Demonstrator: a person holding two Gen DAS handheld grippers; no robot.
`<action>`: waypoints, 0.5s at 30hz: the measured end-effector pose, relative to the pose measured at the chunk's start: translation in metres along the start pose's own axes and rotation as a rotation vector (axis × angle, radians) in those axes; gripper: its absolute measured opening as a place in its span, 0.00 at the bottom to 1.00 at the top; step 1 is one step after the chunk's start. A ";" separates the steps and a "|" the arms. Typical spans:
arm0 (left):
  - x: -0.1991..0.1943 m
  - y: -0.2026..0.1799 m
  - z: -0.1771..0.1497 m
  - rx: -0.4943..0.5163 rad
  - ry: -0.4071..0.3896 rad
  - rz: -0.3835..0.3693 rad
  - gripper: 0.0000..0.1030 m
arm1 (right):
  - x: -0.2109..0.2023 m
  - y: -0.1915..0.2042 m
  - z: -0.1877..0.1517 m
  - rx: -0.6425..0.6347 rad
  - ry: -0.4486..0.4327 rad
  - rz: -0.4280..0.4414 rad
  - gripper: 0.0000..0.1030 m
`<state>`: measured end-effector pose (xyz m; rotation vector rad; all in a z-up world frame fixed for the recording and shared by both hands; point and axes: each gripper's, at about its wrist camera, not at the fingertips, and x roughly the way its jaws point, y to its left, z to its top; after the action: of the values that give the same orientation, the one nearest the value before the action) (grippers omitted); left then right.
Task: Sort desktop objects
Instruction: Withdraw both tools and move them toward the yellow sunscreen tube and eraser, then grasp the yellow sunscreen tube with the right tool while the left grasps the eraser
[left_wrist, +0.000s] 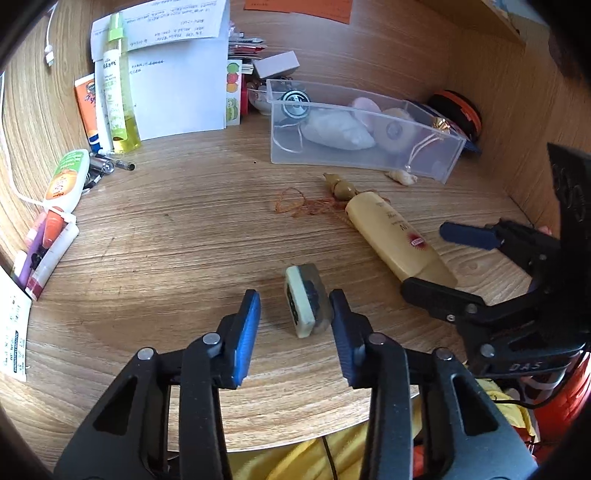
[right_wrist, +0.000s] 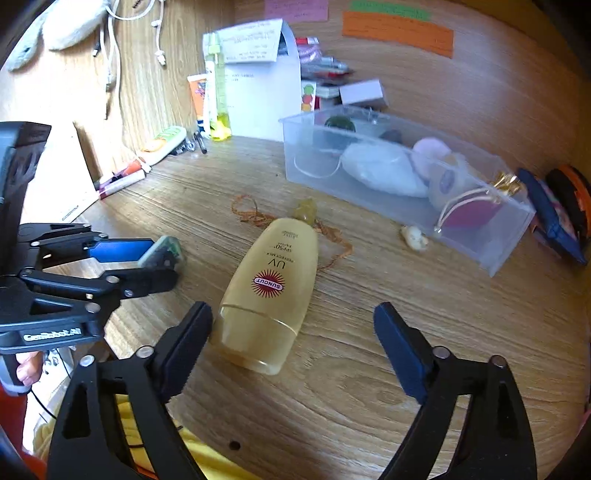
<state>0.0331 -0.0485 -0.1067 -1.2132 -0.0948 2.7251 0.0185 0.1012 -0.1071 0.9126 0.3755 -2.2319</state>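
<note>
Hiding the small block's (right_wrist: 166, 254) near side: left gripper (right_wrist: 147, 264).

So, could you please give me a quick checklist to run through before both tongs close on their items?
1. Block between left tongs: ok.
2. Left pads pressing the block: not ok, gap on one side.
3. Bottle between right tongs: ok.
4. Right pads on the bottle: not ok, far pad apart.
5. Bin has free room: cannot tell.
6. String clear of the bottle: not ok, it runs under it.
</note>
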 end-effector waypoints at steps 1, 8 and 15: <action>0.000 0.002 0.001 -0.005 -0.001 0.001 0.37 | 0.003 -0.001 0.001 0.011 0.010 0.012 0.76; 0.004 0.008 0.004 -0.014 -0.008 0.020 0.36 | 0.019 0.003 0.007 0.024 0.024 0.013 0.67; 0.007 0.006 0.004 0.003 -0.020 0.041 0.28 | 0.025 0.010 0.010 0.000 -0.011 0.003 0.51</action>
<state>0.0245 -0.0532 -0.1096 -1.2001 -0.0691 2.7725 0.0075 0.0771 -0.1176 0.9001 0.3685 -2.2329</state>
